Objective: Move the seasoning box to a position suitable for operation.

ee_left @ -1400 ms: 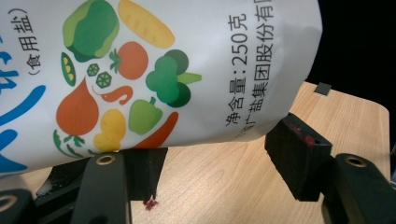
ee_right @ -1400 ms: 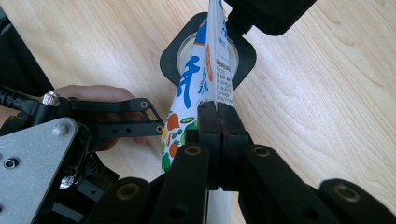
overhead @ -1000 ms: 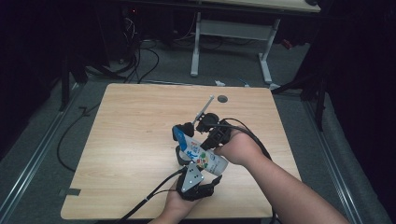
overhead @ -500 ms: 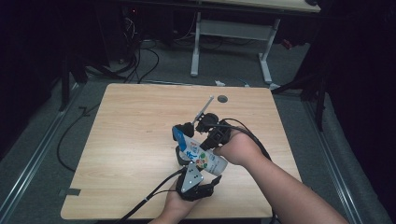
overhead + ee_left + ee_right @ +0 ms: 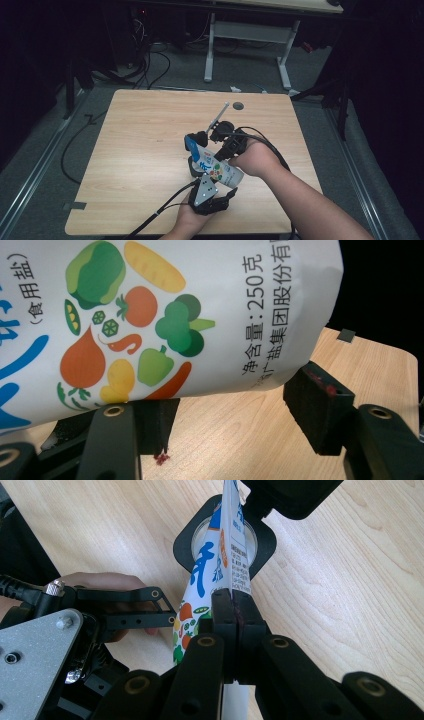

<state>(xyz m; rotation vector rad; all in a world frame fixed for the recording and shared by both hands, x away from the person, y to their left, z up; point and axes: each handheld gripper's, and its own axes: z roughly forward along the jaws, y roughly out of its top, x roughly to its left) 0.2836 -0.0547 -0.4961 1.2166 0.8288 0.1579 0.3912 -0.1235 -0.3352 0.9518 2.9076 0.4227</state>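
Observation:
A white salt bag (image 5: pixel 218 171) printed with vegetables hangs tilted over the table's middle, blue top end up. My right gripper (image 5: pixel 204 139) is shut on the bag's flat upper seam; in the right gripper view its pads (image 5: pixel 233 611) press together on that thin edge. From the near side, my left gripper (image 5: pixel 212 176) holds the bag's fat lower part. In the left gripper view the bag (image 5: pixel 180 320) lies across the jaw tips (image 5: pixel 232 400). Under the bag's top stands a black square holder (image 5: pixel 187 542) with a white round inside.
A thin metal rod (image 5: pixel 218 116) slants up behind the right gripper. A dark round spot (image 5: pixel 238 106) marks the wooden table (image 5: pixel 135 135) near its far edge. Red crumbs (image 5: pixel 161 458) lie on the wood. Cables trail off the near edge.

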